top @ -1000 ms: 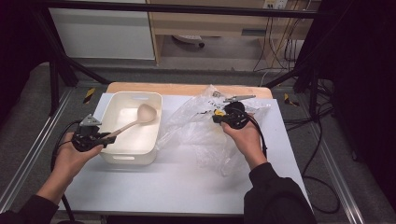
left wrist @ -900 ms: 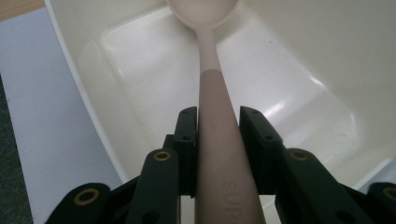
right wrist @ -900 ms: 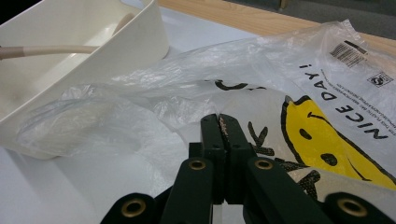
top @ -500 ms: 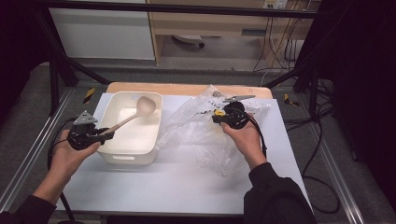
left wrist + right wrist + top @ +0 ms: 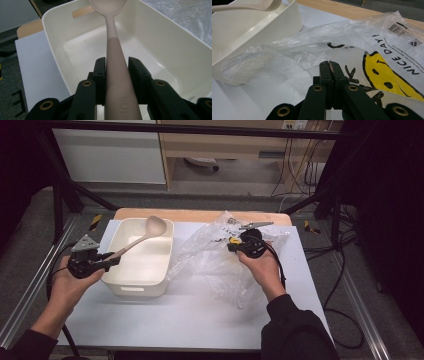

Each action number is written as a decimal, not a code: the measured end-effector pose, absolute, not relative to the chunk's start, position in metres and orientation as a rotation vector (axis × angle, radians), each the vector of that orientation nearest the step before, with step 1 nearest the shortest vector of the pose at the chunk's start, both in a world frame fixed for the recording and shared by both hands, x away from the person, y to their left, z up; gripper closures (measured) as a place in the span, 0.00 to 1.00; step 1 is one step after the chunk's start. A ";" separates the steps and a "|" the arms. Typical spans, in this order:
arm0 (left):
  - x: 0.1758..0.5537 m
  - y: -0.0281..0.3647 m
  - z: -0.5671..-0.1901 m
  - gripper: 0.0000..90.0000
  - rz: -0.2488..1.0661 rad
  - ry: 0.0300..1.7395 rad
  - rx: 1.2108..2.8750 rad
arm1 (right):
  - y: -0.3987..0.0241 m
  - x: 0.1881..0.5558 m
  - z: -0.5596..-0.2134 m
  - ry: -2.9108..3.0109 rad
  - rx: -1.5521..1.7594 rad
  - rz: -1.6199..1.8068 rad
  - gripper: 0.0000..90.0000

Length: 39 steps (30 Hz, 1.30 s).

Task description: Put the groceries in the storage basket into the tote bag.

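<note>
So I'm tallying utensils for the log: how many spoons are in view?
1. The spoon is clamped by its handle in the left gripper, its bowl raised over the white tub. The plastic bag could hide others.

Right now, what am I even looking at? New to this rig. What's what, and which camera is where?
No robot: a person holds a two-jaw tool in each hand. The high view looks down on the table; the other two cameras ride on the tools. The left gripper is clamped on the handle of a beige spoon, its bowl over a white tub. The right gripper is shut; whether it pinches the clear plastic bag with a yellow smiley, I can't tell.
</note>
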State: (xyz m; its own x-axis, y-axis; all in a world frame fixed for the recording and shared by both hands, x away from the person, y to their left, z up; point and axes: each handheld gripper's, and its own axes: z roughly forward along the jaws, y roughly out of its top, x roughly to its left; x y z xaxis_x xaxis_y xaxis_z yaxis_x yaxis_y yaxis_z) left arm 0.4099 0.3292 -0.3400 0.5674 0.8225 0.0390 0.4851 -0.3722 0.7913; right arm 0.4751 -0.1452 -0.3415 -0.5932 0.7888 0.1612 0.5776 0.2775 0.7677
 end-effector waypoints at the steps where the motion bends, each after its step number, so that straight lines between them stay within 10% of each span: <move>1: 0.409 0.329 -0.339 0.76 0.564 1.038 2.043 | -0.145 0.475 -0.342 2.298 1.261 1.214 1.00; 39: 0.381 0.293 -0.316 0.76 0.537 0.863 2.055 | -0.145 0.475 -0.339 2.298 1.255 1.210 1.00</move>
